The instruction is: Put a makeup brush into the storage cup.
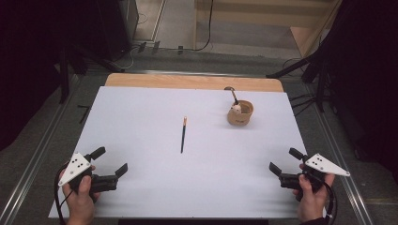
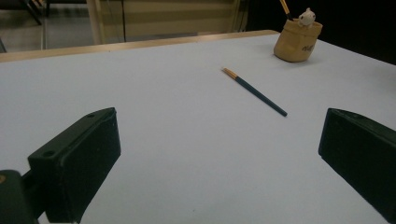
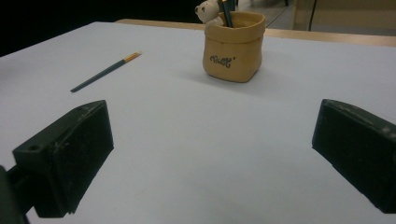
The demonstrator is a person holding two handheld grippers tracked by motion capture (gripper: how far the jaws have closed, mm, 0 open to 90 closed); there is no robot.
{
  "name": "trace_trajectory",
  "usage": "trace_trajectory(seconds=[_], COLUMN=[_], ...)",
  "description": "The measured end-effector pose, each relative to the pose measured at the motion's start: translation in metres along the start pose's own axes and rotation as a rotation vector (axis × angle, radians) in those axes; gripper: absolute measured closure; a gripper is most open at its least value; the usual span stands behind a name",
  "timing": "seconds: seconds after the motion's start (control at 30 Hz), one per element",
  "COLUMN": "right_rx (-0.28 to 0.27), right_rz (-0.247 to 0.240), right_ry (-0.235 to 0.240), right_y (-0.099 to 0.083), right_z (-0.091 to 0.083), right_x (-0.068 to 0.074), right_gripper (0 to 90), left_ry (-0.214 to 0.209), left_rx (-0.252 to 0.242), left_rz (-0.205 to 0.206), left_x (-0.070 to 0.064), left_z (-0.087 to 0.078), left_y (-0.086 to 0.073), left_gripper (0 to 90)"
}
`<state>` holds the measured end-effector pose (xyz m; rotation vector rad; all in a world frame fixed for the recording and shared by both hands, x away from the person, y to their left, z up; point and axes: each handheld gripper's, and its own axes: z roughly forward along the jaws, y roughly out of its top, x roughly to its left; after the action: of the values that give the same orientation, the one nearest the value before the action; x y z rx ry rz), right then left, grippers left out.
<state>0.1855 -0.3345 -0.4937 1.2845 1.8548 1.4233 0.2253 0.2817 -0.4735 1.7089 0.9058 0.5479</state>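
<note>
A dark blue pencil (image 1: 183, 135) with an orange end lies flat near the middle of the white table (image 1: 141, 187); it also shows as the pencil (image 2: 255, 91) and the pencil (image 3: 106, 71). A tan sack-shaped holder (image 1: 240, 113) stands at the back right, with a small white bear figure and a stick in it; the holder (image 2: 297, 41) and the holder (image 3: 234, 45) appear upright. My left gripper (image 1: 111, 161) rests open at the front left, nothing between its jaws. My right gripper (image 1: 285, 161) is open at the front right, also empty.
The white sheet covers a wooden tabletop whose far edge (image 1: 192, 81) is bare. Dark stands and cables (image 1: 300, 70) sit on the floor behind and beside the table. Metal rails (image 1: 37, 154) run along both sides.
</note>
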Motion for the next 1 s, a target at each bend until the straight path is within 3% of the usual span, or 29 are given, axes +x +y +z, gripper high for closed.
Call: trace_trajectory(seconds=[0.3,0.73,1.0], right_rx=[-0.033,-0.038,-0.044], right_rz=[0.017,0.009,0.006], right_ry=[-0.007,0.009,0.016], right_y=[-0.001,0.001,0.002], right_z=[-0.014,-0.01,-0.008], right_x=[-0.001,0.004,0.005], right_gripper=[0.0,0.0,0.0], left_ry=[0.007,-0.002,-0.008], left_rx=[-0.013,-0.026,-0.036], left_rz=[-0.005,-0.032,-0.022], left_x=[0.001,-0.006,-0.015], left_z=[-0.004,-0.004,0.003], left_y=[0.0,0.004,0.012], left_gripper=[0.0,0.0,0.0])
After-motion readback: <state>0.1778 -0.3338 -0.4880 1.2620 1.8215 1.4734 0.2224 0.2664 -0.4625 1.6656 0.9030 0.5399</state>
